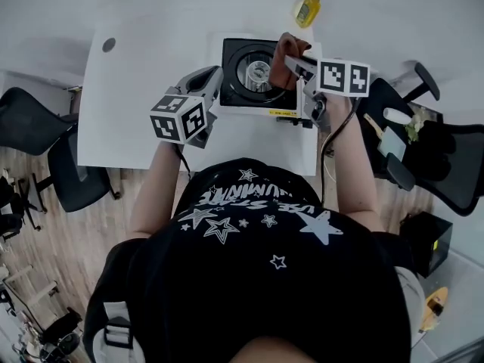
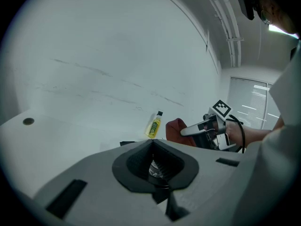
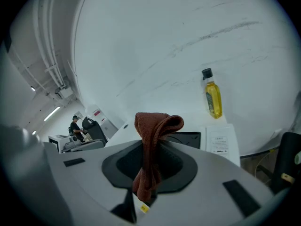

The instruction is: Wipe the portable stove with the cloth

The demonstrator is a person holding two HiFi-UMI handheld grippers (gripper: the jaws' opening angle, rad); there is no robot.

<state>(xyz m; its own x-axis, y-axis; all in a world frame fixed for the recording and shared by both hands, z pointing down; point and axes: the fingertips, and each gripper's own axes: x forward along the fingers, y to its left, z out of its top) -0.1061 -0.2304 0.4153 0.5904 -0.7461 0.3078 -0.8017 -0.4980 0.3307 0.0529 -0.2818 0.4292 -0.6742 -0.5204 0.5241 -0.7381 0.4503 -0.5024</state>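
Right gripper [image 1: 292,62] pinches the cloth [image 3: 151,140] above the stove [image 1: 235,89] by the desk's [image 1: 128,97] far right corner; left gripper [image 1: 215,77], jaws together, holds nothing.

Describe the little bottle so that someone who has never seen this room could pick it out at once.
Start at the white table and find the black portable stove near its far edge. Just past the stove's far right corner stands the bottle: small, filled with yellow liquid, topped with a black cap, and the only bottle in sight.
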